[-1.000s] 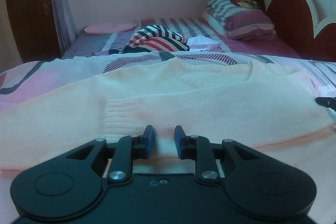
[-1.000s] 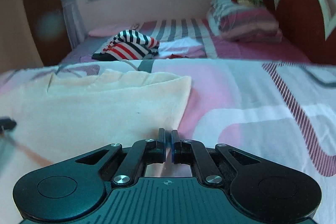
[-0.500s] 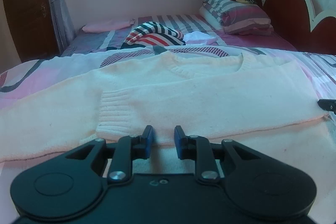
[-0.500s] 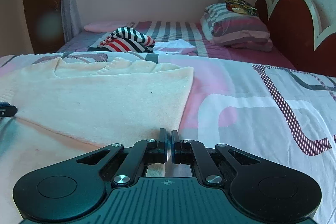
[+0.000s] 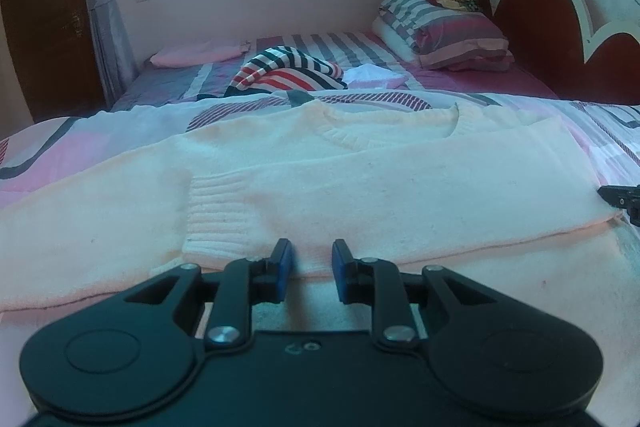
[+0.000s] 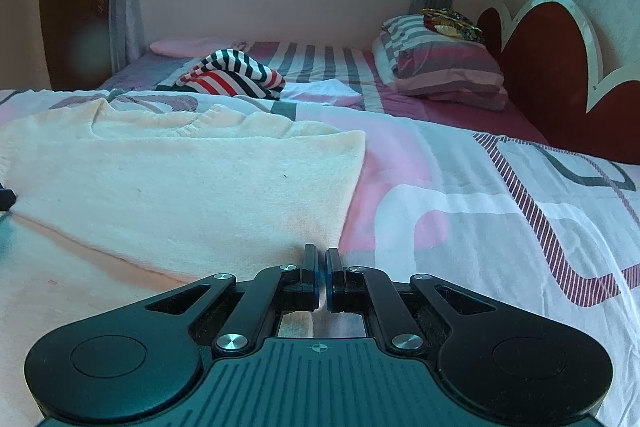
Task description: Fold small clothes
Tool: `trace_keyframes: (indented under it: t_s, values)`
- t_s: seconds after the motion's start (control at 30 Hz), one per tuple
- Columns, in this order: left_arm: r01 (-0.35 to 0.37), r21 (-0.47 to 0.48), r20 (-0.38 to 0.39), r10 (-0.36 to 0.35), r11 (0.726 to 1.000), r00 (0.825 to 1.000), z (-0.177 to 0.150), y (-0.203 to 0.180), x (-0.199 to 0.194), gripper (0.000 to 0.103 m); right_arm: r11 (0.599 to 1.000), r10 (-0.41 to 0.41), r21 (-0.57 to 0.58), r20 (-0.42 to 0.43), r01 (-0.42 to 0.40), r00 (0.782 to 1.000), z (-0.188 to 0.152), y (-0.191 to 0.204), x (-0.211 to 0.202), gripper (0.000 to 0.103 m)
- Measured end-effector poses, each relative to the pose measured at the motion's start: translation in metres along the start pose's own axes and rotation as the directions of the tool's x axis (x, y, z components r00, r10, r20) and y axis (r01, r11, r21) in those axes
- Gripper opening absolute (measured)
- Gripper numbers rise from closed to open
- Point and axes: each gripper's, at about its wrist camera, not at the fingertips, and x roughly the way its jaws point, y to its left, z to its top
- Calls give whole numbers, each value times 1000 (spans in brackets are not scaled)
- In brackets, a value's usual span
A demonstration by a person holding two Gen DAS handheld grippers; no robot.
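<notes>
Cream sweater point(image 5: 360, 187) lies flat on the bed point(image 6: 500, 211), right sleeve already folded across the chest so its ribbed cuff point(image 5: 216, 215) sits just ahead-left of the left tool point(image 5: 309, 269). Left tool: jaws a bit apart, nothing b/w the pads, hovering over the lower edge of the folded sleeve. Right tool point(image 6: 321, 277): jaws together w/ only a sliver of gap, nothing visibly pinched; it sits at the sweater's right edge, cloth ahead-left of it, bare bedcover to its right. Seems the step is settling the sleeve fold and setting up the next one, prob the left sleeve, which stretches off to the left of the left tool. To do it well: flatten the folded sleeve first w/ closed jaws so the crease stays straight, then take the other sleeve near the cuff, top layer only, and carry it low across so the body doesn't drag. Knit is soft, likely to bunch, so keep one tool pinning the body. Striped top point(image 5: 288, 71) farther ahead waits its turn.
</notes>
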Motion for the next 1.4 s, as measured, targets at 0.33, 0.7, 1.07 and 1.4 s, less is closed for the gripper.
trace_keyframes:
  t_s: [0.33, 0.7, 1.07, 1.4]
  values:
    - [55, 63, 43, -58, 996, 997, -1, 20, -24, 81, 994, -110, -26, -8, 110, 994, 12, 23, -15, 24]
    - [-101, -237, 92, 126, 966, 988, -55, 172, -107, 53, 999, -32, 17, 71, 31, 997, 11, 76, -41, 30]
    - [-136, -765, 22, 236, 630, 972, -119, 341, -139, 37, 995, 75, 59, 29, -77, 997, 29, 131, -25, 30]
    - [-76, -825, 67, 231, 559, 971, -114, 369, -123, 2, 994, 50, 92, 26, -52, 998, 28, 133, -22, 30]
